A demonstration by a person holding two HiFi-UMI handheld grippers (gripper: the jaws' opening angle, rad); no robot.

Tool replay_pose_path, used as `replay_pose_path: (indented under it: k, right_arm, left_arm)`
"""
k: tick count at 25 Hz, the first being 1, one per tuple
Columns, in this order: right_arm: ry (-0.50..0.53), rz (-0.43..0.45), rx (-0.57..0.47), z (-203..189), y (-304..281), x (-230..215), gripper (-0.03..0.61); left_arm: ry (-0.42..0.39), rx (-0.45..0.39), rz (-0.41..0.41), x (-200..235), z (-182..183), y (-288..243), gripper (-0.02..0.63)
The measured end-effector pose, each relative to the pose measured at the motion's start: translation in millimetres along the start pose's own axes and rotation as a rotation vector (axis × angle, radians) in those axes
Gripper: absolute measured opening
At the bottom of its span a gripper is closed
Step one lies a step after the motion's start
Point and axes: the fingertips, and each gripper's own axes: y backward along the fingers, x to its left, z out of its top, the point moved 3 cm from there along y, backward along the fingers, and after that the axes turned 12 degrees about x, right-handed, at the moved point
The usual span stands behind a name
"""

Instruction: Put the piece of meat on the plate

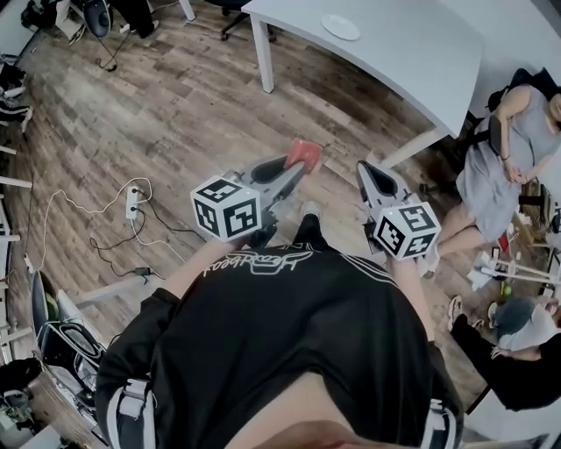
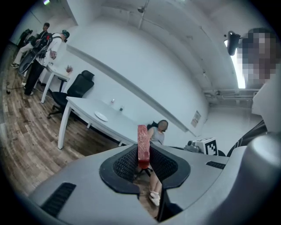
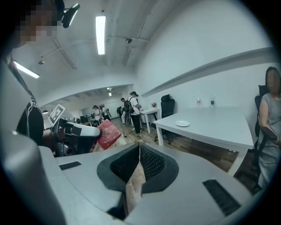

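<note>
The piece of meat [image 1: 304, 156] is a flat red slab clamped on edge between the pads of my left gripper [image 1: 294, 171], held in the air above the wooden floor. In the left gripper view the meat [image 2: 143, 146] stands upright in the jaws, with the white plate [image 2: 101, 116] far off on the white table [image 2: 83, 107]. My right gripper [image 1: 366, 174] hovers beside the left, jaws shut with nothing between them. The right gripper view shows its tips meeting [image 3: 139, 148], the meat [image 3: 107, 133] at left and the plate [image 3: 182, 124] ahead. In the head view the plate [image 1: 340, 26] lies on the table [image 1: 412, 53].
A seated person in a grey dress [image 1: 508, 149] is at the table's right end. White table legs [image 1: 263, 53] stand ahead. Cables and a power strip [image 1: 133, 202] lie on the floor at left. Office chairs [image 2: 79, 85] and several standing people [image 3: 129, 110] are farther off.
</note>
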Motion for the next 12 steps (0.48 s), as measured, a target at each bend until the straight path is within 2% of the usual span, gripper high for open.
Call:
replay_pose_path:
  k: [12]
  right_arm:
    - [-0.043,0.096,0.05,65,-87,-147,0.011]
  left_arm:
    - [0.083,0.025,0.044,76,95,-127,0.083]
